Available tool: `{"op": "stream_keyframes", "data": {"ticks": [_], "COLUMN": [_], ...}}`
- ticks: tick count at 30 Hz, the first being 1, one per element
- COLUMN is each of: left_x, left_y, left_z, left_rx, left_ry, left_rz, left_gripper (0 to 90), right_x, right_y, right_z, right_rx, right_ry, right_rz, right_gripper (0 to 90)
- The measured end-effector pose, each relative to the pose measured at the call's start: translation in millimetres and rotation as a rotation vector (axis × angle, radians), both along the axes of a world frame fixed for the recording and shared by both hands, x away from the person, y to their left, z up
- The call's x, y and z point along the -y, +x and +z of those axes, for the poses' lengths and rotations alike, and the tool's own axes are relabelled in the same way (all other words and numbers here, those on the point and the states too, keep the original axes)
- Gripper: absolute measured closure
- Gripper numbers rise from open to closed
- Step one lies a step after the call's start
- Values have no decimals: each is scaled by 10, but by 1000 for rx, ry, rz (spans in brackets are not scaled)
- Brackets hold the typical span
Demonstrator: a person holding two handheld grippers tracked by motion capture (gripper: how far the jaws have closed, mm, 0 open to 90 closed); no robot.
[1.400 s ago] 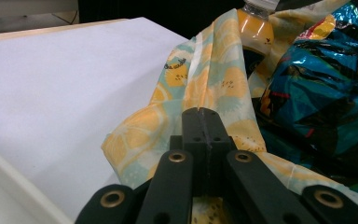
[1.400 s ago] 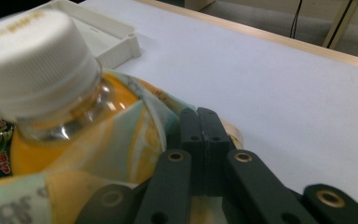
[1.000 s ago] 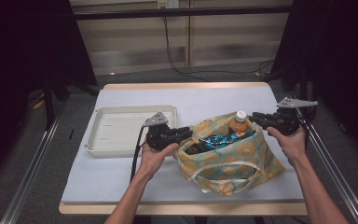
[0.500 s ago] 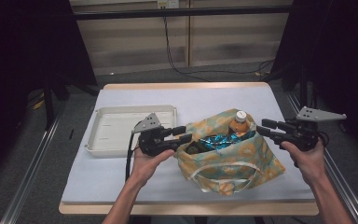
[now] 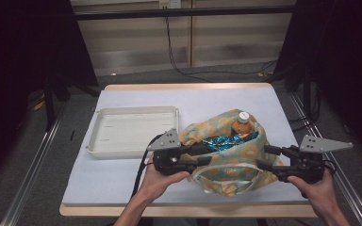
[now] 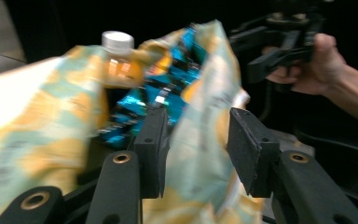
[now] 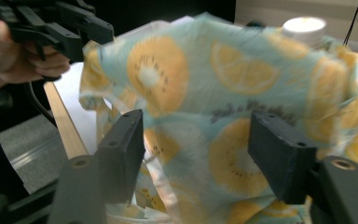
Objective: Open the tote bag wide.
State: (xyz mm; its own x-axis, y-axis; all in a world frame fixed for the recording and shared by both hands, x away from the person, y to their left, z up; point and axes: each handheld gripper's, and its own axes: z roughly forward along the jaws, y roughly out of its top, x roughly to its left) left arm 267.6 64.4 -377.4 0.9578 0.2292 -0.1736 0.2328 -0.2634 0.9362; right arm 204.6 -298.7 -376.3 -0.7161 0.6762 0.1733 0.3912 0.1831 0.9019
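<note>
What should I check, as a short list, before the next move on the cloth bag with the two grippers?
1. Cloth bag fully on the table: ok.
2. Bottle upright inside the bag: ok.
3. Left gripper gripping the bag: not ok; it has just opened, cloth lies loose between its jaws.
4. Right gripper free of the bag: ok; just opened, clear.
5. Tray free to receive items: ok.

You can make out one line of dark script lettering on the fruit-print bag [image 7: 242, 116], across its cloth between the orange slices, but it is too blurred to read. Nothing else carries readable text.
</note>
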Motion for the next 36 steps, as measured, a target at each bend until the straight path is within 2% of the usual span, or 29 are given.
{"op": "stream_keyframes", "data": {"ticks": [2, 4, 6, 7, 9, 10, 11, 12, 14, 15, 16, 18, 20, 21, 22, 24, 31, 33, 35, 36], "left_x": [45, 67, 81, 96, 122, 138, 156, 166, 196, 203, 213, 233, 237, 243, 243, 259, 292, 288, 285, 289], "left_y": [-18, -17, -23, -37, -72, -85, -94, -101, -114, -123, -126, -148, -133, -131, -139, -143, -143, -130, -104, -89], "left_z": [-43, -99, -153, -163, -153, -145, -146, -141, -164, -174, -194, -228, -255, -268, -276, -308, -443, -509, -562, -590], "left_rx": [-2, 2, -6, -13, -3, -4, -7, 0, -5, -11, -14, -32, -39, -33, -32, -39, -53, -63, -69, -77], "left_ry": [18, 40, 30, 21, 31, 38, 31, 42, 43, 52, 56, 59, 62, 76, 94, 96, 151, 163, 183, 178], "left_rz": [-8, -10, -41, -71, -86, -96, -111, -118, -132, -129, -136, -140, -143, -150, -142, -150, -151, -157, -152, -144], "left_gripper": [552, 562, 719, 813, 867, 869, 869, 869, 863, 856, 853, 841, 787, 738, 732, 717, 740, 773, 803, 827], "right_x": [-49, -95, -135, -153, -154, -149, -145, -139, -126, -111, -99, -72, -36, -19, -3, 29, 76, 121, 141, 130], "right_y": [17, 29, 36, 37, 43, 42, 35, 26, -13, -36, -51, -89, -134, -159, -180, -215, -313, -334, -325, -310], "right_z": [-39, -62, -71, -68, -74, -79, -81, -82, -79, -76, -75, -84, -121, -158, -206, -310, -557, -647, -711, -735], "right_rx": [-6, -5, 2, 13, 19, 22, 22, 26, 33, 36, 37, 35, 26, 19, 10, -20, -93, -117, -135, -139], "right_ry": [-10, -39, -43, -62, -46, -50, -52, -46, -47, -48, -48, -48, -51, -57, -59, -63, -127, -151, -143, -157], "right_rz": [-5, -7, -11, -22, -20, -11, -10, 6, 14, 19, 20, 31, 35, 36, 32, 33, 40, 35, 25, 31], "right_gripper": [321, 319, 322, 392, 510, 564, 640, 728, 804, 876, 895, 900, 900, 900, 900, 900, 900, 900, 900, 900]}}
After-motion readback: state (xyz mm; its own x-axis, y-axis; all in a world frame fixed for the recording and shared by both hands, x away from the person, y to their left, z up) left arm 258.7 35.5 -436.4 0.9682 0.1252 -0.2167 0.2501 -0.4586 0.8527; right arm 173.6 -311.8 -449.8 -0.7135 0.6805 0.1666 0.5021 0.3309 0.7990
